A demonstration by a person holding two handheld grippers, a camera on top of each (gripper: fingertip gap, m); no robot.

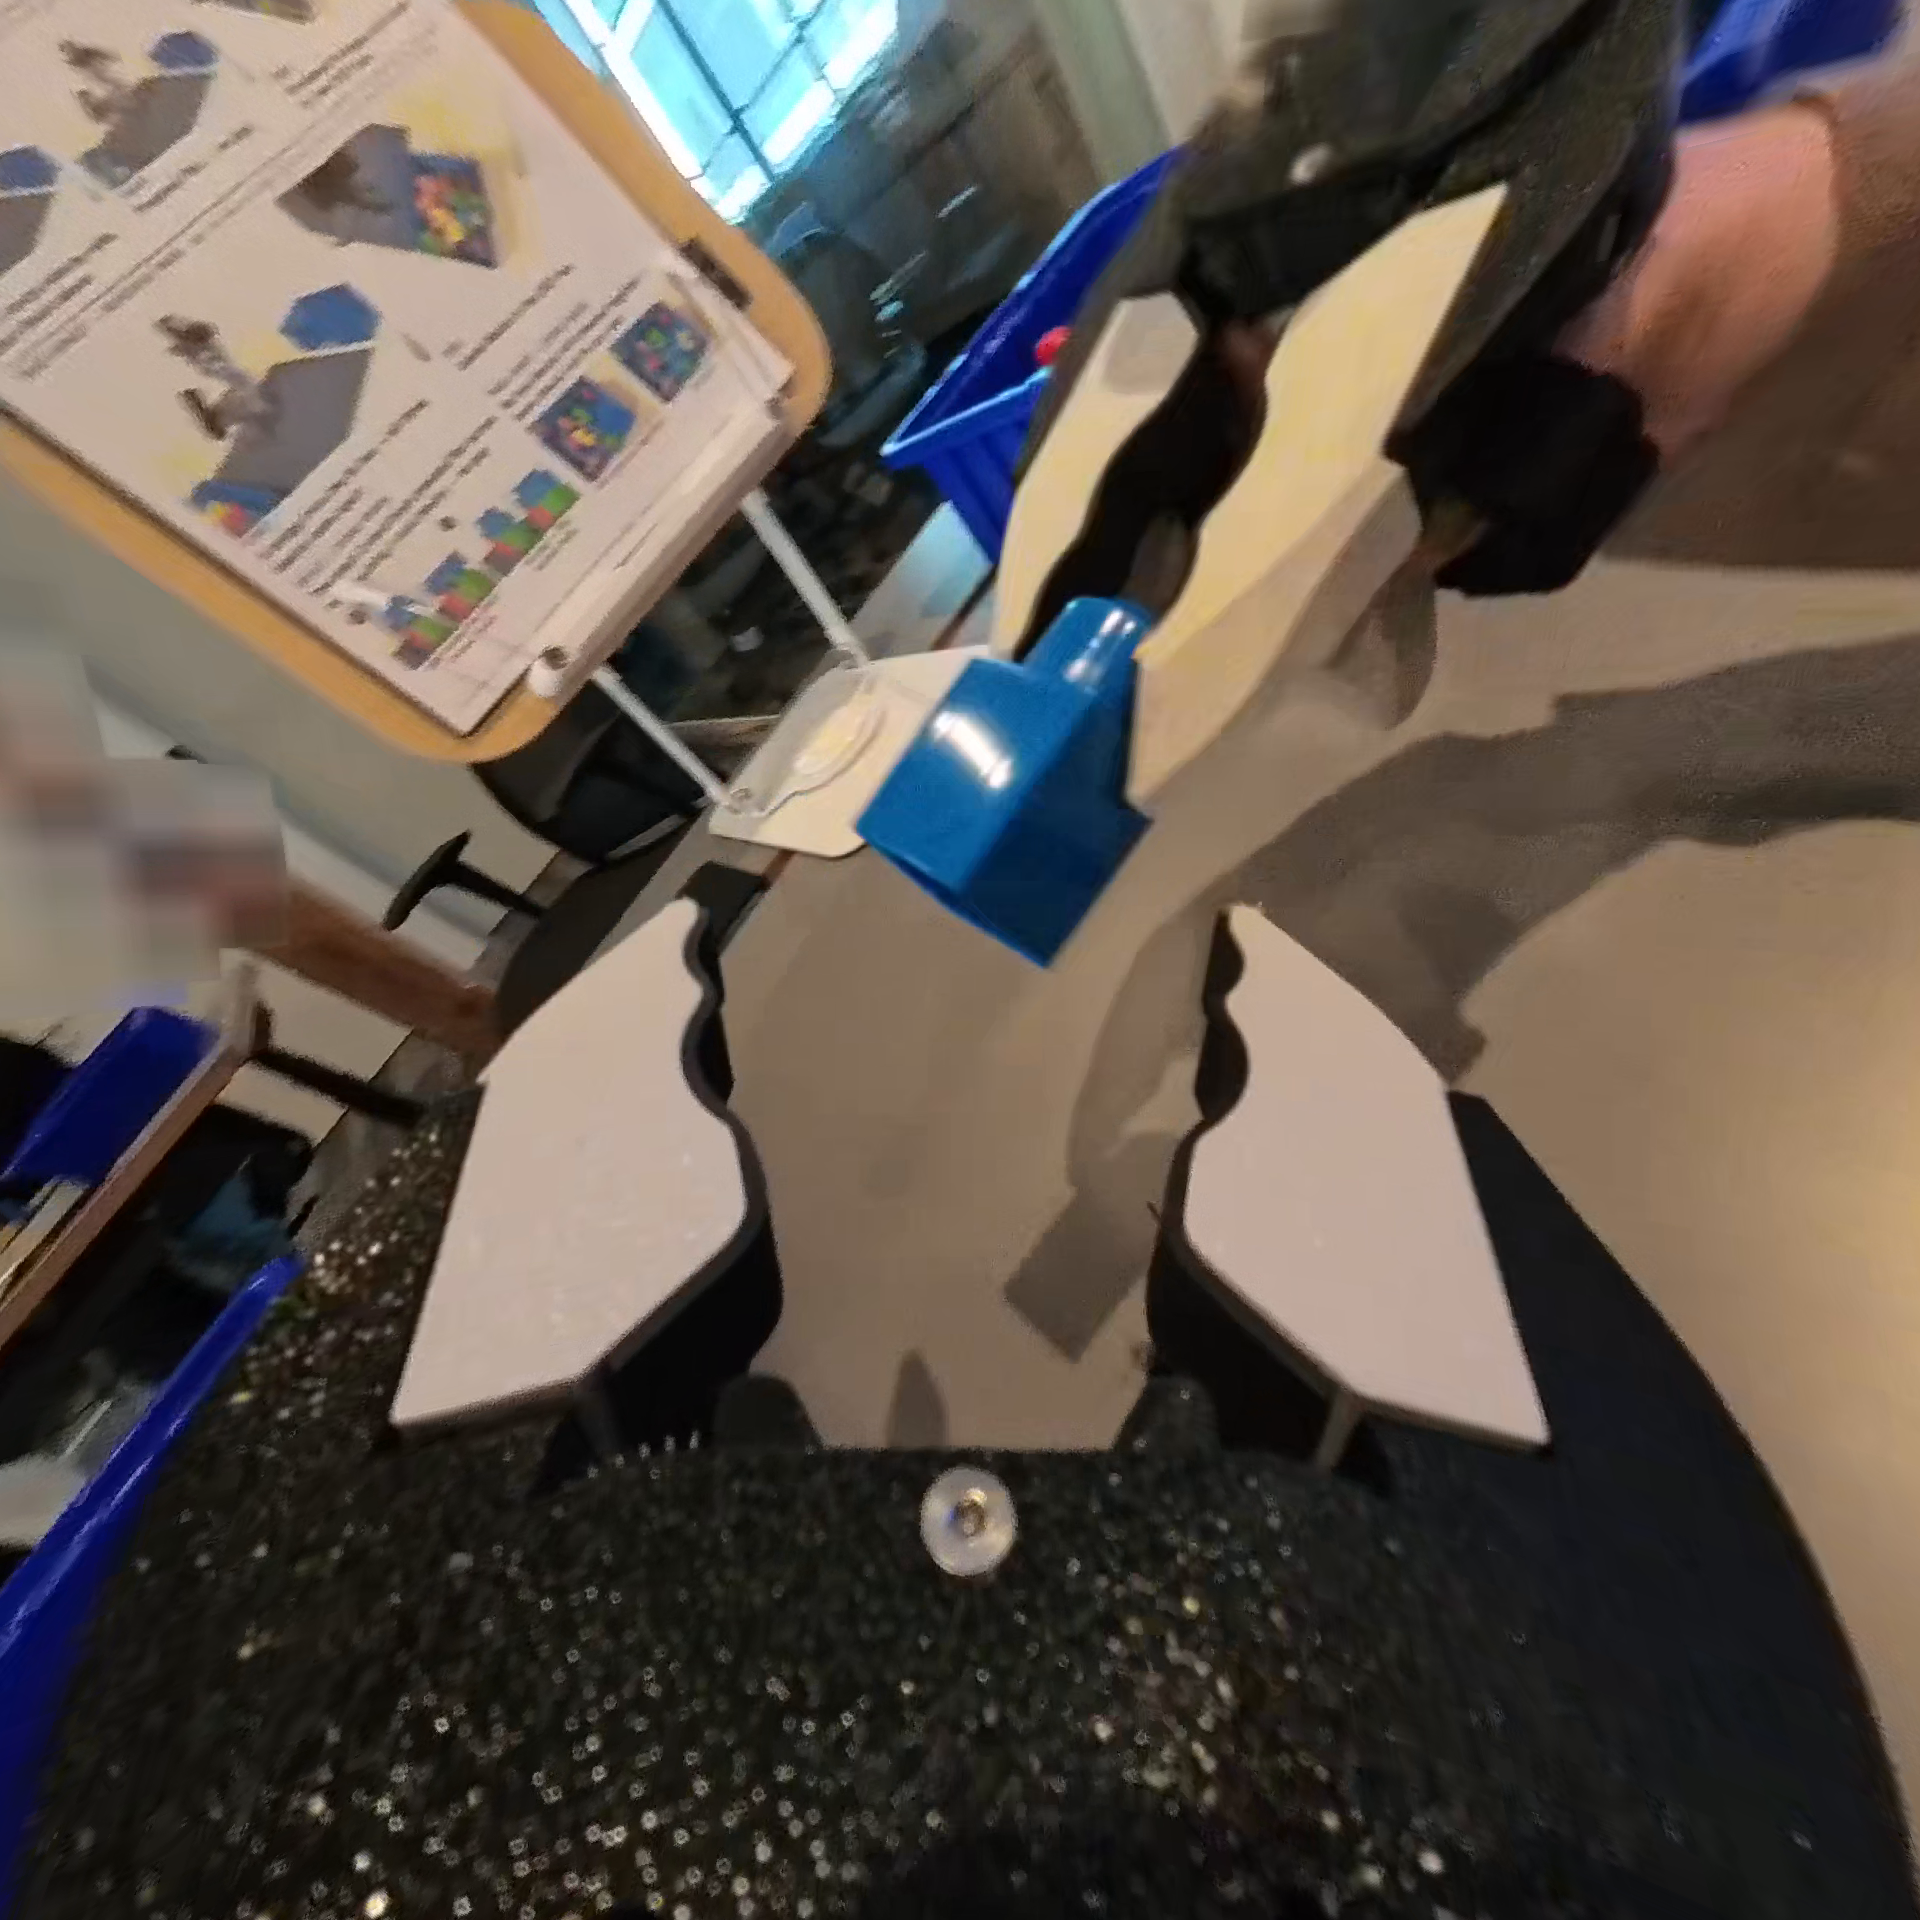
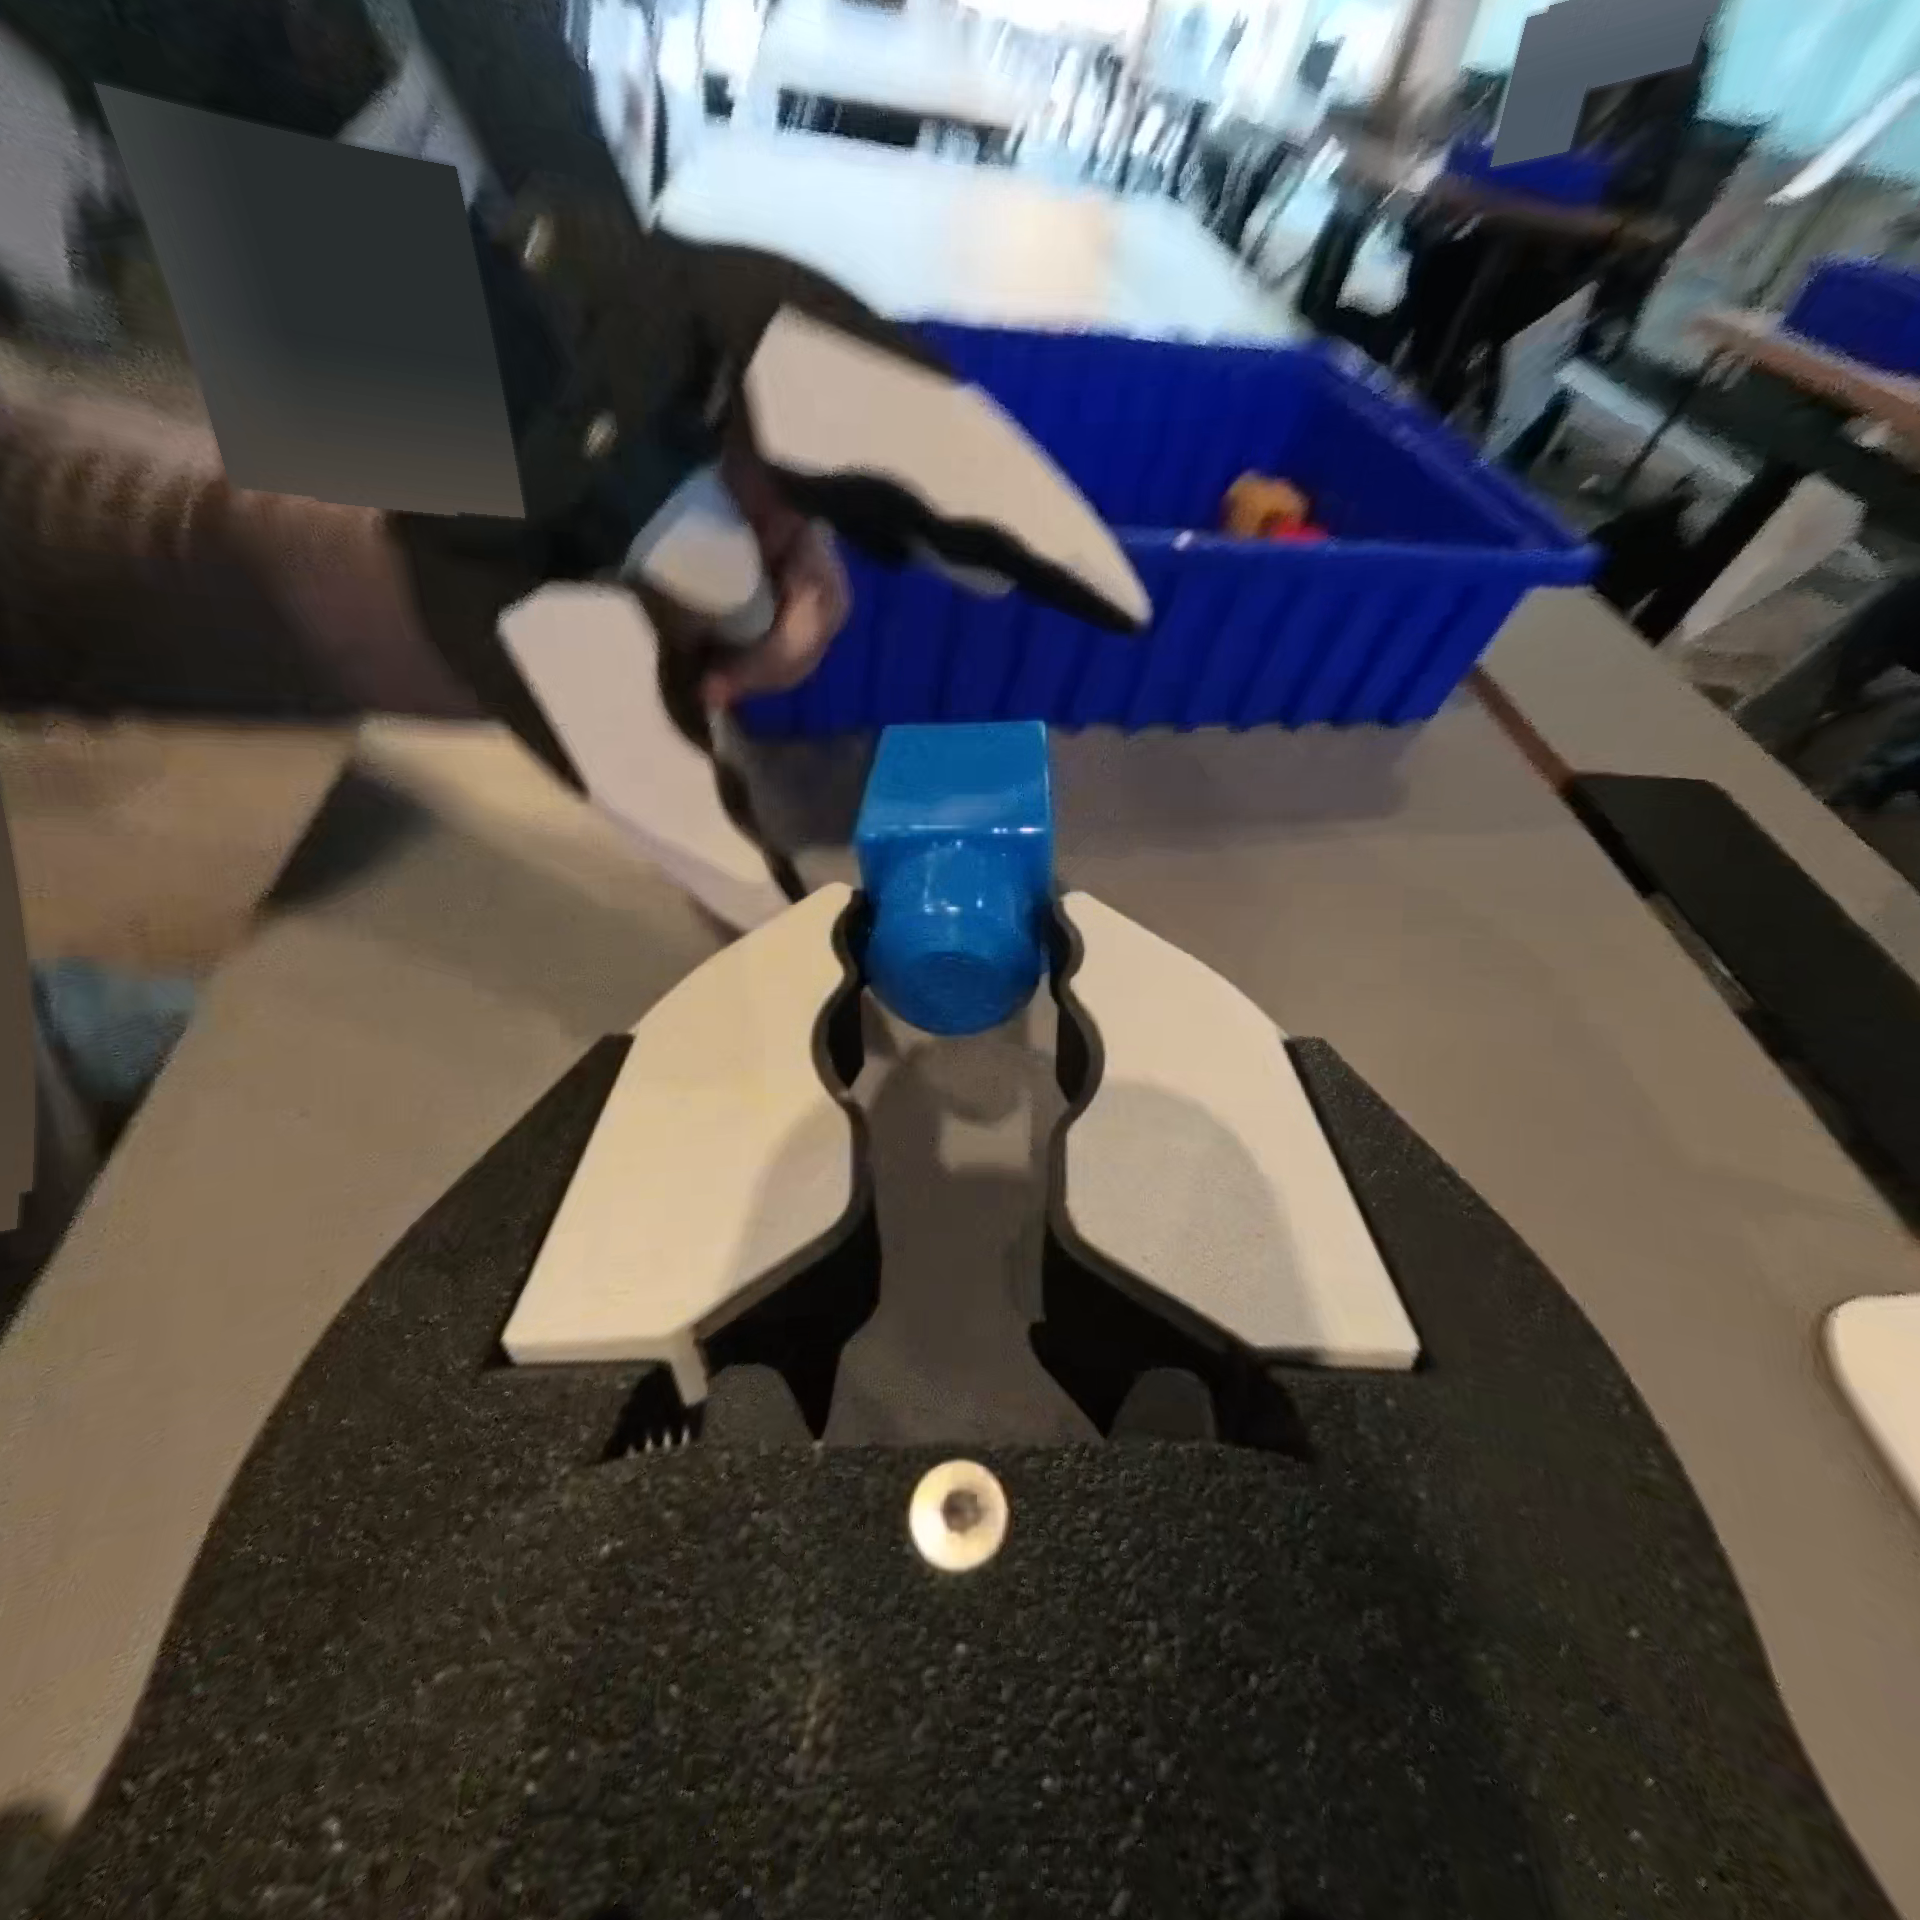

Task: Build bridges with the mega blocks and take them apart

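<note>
Pinching the block's [image 2: 951, 883] stud in the right gripper [image 2: 954, 966], body pointing away, above the worktop [image 2: 1351, 987], with the left gripper [image 1: 966, 1132] wide, empty, just beside.

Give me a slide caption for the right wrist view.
Right gripper pinches a blue block by its stud above the table.

Glossy plastic blue block [image 2: 951, 831] (smooth), ribbed plastic bin [image 2: 1195, 582], matt table [image 2: 1351, 987].
</note>
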